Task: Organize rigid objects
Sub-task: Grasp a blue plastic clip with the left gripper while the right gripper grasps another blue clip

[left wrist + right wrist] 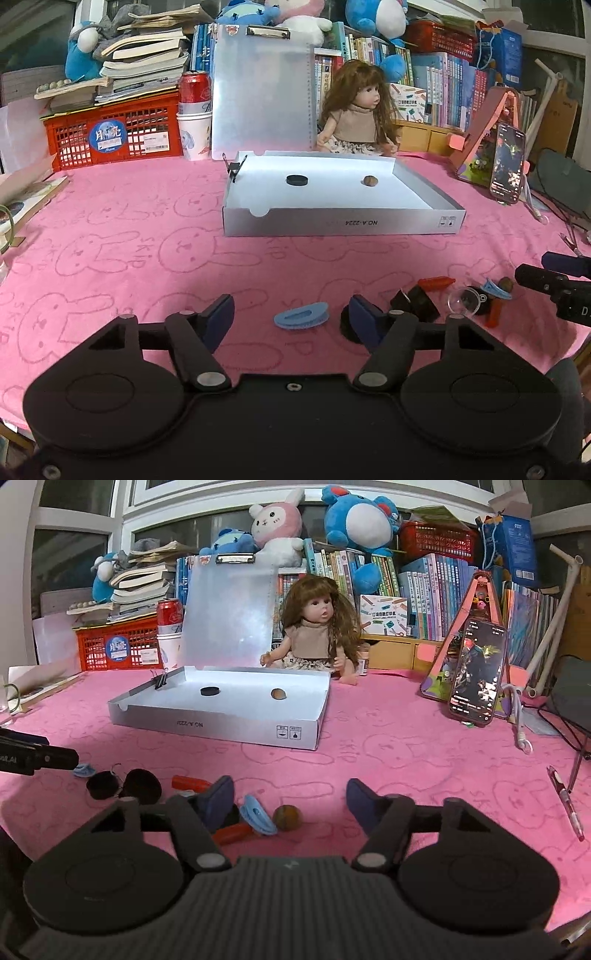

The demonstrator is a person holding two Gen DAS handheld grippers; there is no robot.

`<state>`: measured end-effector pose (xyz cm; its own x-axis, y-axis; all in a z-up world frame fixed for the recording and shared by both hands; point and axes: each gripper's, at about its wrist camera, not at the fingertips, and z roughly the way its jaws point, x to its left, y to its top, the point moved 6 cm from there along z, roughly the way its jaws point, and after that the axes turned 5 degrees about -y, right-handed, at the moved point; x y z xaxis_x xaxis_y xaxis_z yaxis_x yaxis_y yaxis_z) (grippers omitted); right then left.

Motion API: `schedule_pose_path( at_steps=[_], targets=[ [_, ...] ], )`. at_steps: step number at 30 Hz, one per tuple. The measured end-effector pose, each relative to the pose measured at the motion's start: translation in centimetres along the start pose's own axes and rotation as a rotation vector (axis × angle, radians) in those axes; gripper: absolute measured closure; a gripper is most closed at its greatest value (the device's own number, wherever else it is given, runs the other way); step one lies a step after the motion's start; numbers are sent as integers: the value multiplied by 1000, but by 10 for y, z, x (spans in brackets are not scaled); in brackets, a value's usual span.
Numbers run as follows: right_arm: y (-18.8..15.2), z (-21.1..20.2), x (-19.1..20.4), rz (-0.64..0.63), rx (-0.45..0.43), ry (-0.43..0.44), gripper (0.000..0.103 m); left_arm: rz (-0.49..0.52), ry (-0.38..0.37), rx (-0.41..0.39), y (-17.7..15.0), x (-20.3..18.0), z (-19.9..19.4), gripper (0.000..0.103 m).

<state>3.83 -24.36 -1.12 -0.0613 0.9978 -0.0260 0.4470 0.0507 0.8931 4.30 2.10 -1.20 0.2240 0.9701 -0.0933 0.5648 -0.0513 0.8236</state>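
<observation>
A home, likely a child's room: soft toys (pixel 354 517), a doll (pixel 314 627) and books (pixel 436 590) along the table's far edge.

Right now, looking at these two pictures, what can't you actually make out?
- Black lump, left view: the left tool's finger covers most of it.
- Red stick, right view: its end is hidden behind the right tool's finger.
- Box label, both views: print too small.
- Phone screen: blurred.

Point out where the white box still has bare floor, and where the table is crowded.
Inside the shallow white cardboard box, the floor in front of the black round disc and brown nut is bare, as is the gap between them. The pink cloth left of the box is bare. Crowded: the pile around the light-blue plastic clip.
</observation>
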Motion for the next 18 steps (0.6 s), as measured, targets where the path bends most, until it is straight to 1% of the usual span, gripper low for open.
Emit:
schedule_pose_path(
  at_steps=[2,5,8,10,12,16,18],
  targets=[
    [-1,-2,2,-2,-1,11,44,-3,-2,3,-2,0,0,42],
    [-2,-2,8,-26,-1,28,50,-9,-2,11,-4,1,1,43],
    [-5,0,15,-52,8,36,56,-19,7,21,-5,2,6,43],
    [-7,3,18,-57,19,40,60,-27,15,28,-6,4,10,46],
    [-8,6,19,-55,30,38,63,-42,14,39,-8,4,14,51],
    [-10,10,20,-51,41,38,69,-45,6,51,-10,3,19,52],
    [-11,12,21,-52,46,37,71,-40,5,56,-12,2,21,56]
  ],
)
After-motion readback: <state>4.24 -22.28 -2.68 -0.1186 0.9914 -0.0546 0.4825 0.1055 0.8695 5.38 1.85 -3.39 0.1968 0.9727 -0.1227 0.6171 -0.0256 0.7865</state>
